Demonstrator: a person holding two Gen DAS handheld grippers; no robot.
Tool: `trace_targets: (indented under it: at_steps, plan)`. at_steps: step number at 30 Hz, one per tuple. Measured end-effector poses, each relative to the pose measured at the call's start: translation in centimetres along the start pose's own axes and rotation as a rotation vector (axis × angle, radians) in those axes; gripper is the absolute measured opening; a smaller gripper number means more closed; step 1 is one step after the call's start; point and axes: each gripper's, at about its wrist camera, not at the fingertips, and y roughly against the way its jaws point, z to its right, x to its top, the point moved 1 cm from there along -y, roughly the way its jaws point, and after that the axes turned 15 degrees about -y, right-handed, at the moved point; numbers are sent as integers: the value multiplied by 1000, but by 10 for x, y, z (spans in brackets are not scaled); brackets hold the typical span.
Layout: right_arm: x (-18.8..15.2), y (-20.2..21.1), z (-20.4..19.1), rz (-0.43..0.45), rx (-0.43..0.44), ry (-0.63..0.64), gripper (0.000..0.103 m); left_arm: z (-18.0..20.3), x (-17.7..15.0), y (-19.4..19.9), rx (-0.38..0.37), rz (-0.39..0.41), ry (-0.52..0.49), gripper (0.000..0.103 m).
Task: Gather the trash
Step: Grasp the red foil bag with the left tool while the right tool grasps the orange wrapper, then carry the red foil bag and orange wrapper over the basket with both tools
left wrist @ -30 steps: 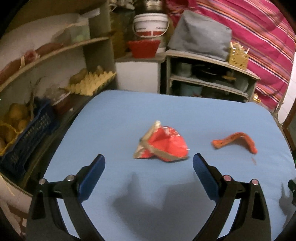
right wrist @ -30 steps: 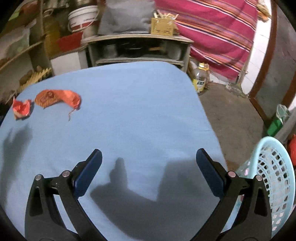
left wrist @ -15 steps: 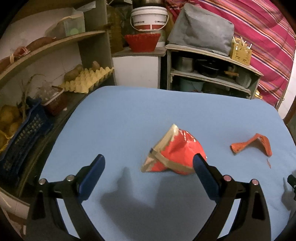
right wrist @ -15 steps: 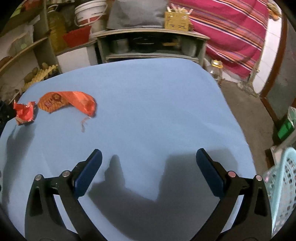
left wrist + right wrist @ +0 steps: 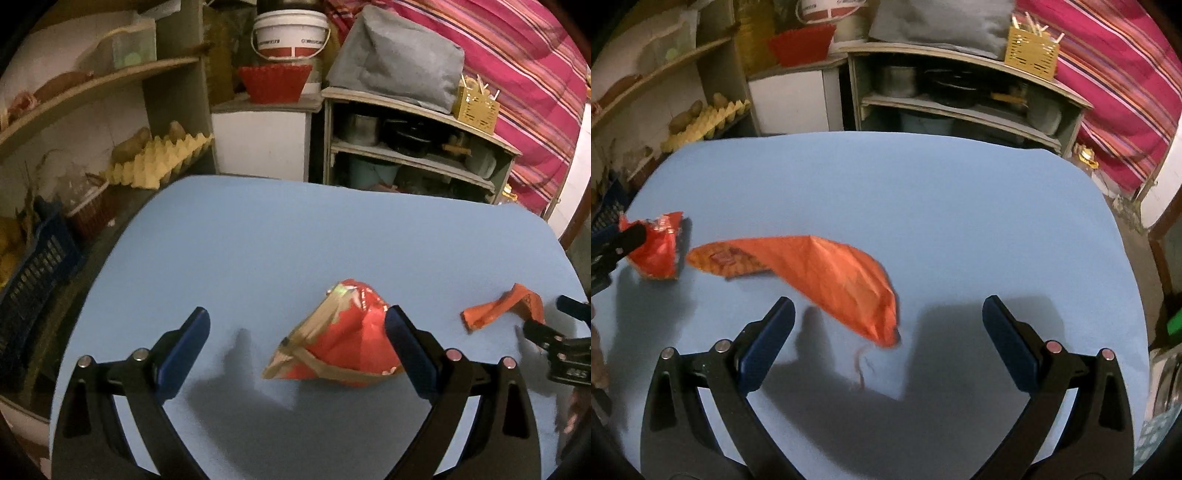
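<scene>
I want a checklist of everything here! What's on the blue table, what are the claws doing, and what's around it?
Surface: blue table, smooth, with gripper shadows near the front.
Job's things: crumpled red wrapper and long orange wrapper, both lying on the table, side by side.
Clutter: nothing else seen on the table.
Grippers: left gripper open, its right finger against the red wrapper; right gripper open, the orange wrapper's end between its fingers, not pinched.
Cables: nothing seen.
Surroundings: egg tray on a left shelf, white bucket, red basket, grey bag, striped cloth.
</scene>
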Motion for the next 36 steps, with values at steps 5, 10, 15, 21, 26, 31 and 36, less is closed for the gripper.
trace_targets:
  at_steps: [5,10,15,21,26,31,36]
  plan:
    - [13,-11,-9,-8,4,29,75,-2,-3,2,-41,13,14,75]
    - [12,-16,-20,-36,48,70,44,3,-7,-7,-81,-11,4,45]
    - [11,-7,-18,-12,54,50,20,8,-5,7,-51,33,-12,40]
    - [1,21,1,18,41,22,15,21,4,35,-13,88,-65,39]
    - [-19,55,31,43,20,-20,15,36,5,56,-25,106,-91,39]
    - [-46,89,68,50,-14,-65,15,56,-1,69,-43,103,-110,39]
    - [-70,130,105,102,-46,-117,15,81,-3,96,-72,147,-118,39]
